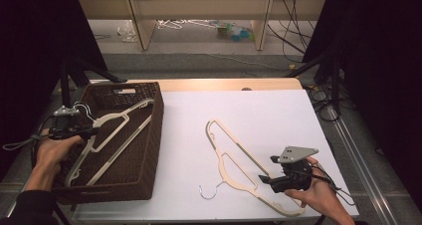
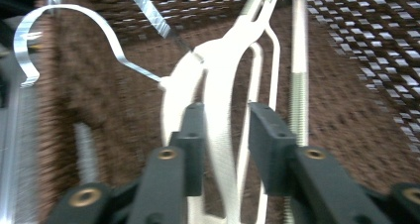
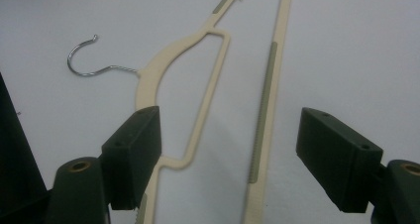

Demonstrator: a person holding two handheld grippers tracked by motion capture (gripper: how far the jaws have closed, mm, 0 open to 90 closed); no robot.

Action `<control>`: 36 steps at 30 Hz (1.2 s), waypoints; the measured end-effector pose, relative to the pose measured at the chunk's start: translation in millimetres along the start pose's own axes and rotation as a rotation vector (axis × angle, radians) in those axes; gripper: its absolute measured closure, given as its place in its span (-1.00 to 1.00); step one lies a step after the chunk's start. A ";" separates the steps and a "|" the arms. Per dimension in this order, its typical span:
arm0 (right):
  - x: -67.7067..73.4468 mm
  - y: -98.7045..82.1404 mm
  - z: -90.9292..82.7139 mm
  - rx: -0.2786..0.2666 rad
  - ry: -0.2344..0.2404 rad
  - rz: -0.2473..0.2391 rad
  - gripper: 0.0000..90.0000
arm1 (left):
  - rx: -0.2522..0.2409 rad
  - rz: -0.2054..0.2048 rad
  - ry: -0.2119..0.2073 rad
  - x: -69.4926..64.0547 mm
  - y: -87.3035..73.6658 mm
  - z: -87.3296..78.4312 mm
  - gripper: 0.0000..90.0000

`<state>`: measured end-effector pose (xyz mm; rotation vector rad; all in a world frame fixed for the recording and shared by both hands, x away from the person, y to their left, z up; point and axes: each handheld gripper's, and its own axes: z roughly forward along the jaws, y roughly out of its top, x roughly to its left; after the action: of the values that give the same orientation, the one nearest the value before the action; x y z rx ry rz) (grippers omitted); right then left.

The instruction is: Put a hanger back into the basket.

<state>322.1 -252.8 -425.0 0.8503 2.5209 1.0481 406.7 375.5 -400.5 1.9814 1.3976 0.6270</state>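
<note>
So two cream hangers are seen here. One hanger [image 1: 112, 135] is lying inside the brown wicker basket [image 1: 152, 150] at the left side of the white tabletop [image 1: 259, 115], tilted across the basket with its metal hook [image 1: 82, 108] up near the far left corner. The left claw [image 1: 94, 132] is held over the basket's left rim, right at that hanger's neck. In the left gripper view, the hanger's flat cream shoulder [image 2: 218, 115] is seen running up between the two black jaws, which stand a bit apart with a gap on both sides of the plastic, so nothing is being pinched; the strip is just sitting loosely between them. The picture there is blurred, and the woven basket floor [image 2: 356, 60] is seen behind.

The second hanger [image 1: 239, 158] is laid flat on the tabletop, out in the open to the right of the basket, with its wire hook [image 1: 209, 191] pointed toward the near edge. The right claw [image 1: 263, 179] is held low over its near end. In the right gripper view the jaws are spread wide, with the hanger's inner loop [image 3: 198, 100] and its long ribbed bar [image 3: 265, 115] lying between them on the white surface, neither pad closed on it. The left pad is right at the hanger's edge; whether it's actually touching can't be told.
</note>
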 end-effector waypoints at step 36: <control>13.6 -7.7 11.0 0.052 0.044 -0.002 -0.43 | -0.372 0.177 -0.431 -222.7 -4.2 -54.2 -0.52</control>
<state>313.2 -242.8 -438.7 0.8473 2.5950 1.0157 294.2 177.8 -371.7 1.8096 0.7903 0.4590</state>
